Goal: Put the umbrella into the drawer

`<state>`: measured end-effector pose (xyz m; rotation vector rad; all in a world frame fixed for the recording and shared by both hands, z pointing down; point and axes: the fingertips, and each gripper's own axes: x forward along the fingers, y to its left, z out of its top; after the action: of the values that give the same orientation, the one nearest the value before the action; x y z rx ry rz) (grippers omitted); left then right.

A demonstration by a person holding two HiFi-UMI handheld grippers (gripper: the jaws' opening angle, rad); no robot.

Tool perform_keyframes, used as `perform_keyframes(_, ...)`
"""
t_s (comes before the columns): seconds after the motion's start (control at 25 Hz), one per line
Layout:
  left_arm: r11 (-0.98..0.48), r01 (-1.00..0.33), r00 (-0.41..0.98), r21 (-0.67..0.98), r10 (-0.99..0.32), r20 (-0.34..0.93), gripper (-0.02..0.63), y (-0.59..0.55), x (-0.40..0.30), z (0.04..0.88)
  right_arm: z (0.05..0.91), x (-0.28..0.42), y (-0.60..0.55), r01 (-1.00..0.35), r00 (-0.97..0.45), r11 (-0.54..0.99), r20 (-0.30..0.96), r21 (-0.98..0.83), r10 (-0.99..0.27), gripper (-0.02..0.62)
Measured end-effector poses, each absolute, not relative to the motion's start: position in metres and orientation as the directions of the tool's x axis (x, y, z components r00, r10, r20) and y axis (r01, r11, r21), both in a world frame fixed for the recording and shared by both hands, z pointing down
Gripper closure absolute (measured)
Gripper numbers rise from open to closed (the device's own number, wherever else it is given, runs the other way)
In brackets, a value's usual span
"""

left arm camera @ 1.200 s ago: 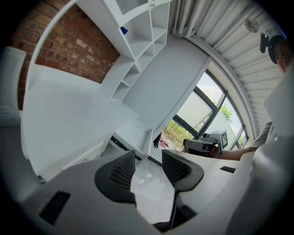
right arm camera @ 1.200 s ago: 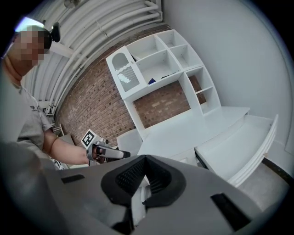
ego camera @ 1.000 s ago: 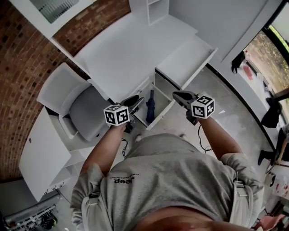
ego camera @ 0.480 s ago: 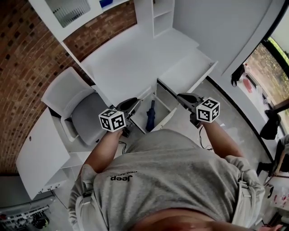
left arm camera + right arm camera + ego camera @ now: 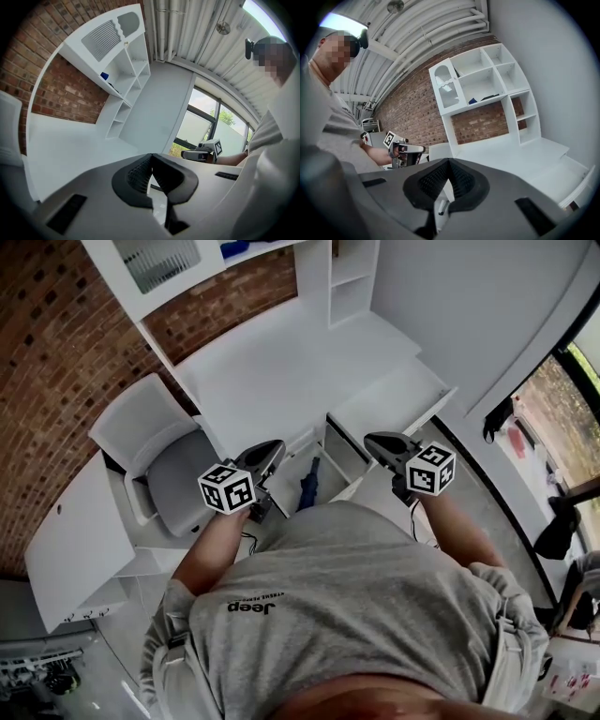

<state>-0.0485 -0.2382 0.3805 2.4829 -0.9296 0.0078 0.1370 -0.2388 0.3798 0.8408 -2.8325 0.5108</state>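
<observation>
The umbrella [image 5: 307,486] lies inside the open drawer [image 5: 333,470] below the tabletop's [image 5: 272,371] front edge. The left gripper's [image 5: 265,453] jaws have just closed on nothing. The right gripper's [image 5: 382,442] jaws are pressed together and are also empty. The likely risk is that an end leaning on the drawer wall catches under the tabletop edge when the drawer is pushed shut.
</observation>
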Motion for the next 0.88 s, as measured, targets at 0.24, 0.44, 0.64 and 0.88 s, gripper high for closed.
perform_keyframes(0.24,-0.638,-0.656,0.737,0.403,-0.657,0.160,0.588,-0.222,-0.029,0.372,0.375,0.139,-0.237,-0.475,-0.876,0.835,0.239,-0.277,-0.419,0.584)
perform_keyframes(0.44,-0.620,-0.666,0.725,0.414,-0.669,0.163,0.588,-0.209,-0.019,0.379,0.380,0.142,-0.231,-0.449,-0.889,0.842,0.236,-0.298,-0.391,0.584)
perform_keyframes(0.64,-0.646,-0.655,0.742,0.392,-0.648,0.172,0.588,-0.204,-0.026,0.383,0.391,0.136,-0.230,-0.473,-0.879,0.821,0.230,-0.321,-0.417,0.584)
perform_keyframes(0.88,-0.679,-0.631,0.769,0.376,-0.613,0.182,0.588,-0.215,-0.054,0.381,0.397,0.118,-0.238,-0.531,-0.847,0.770,0.207,-0.353,-0.489,0.584)
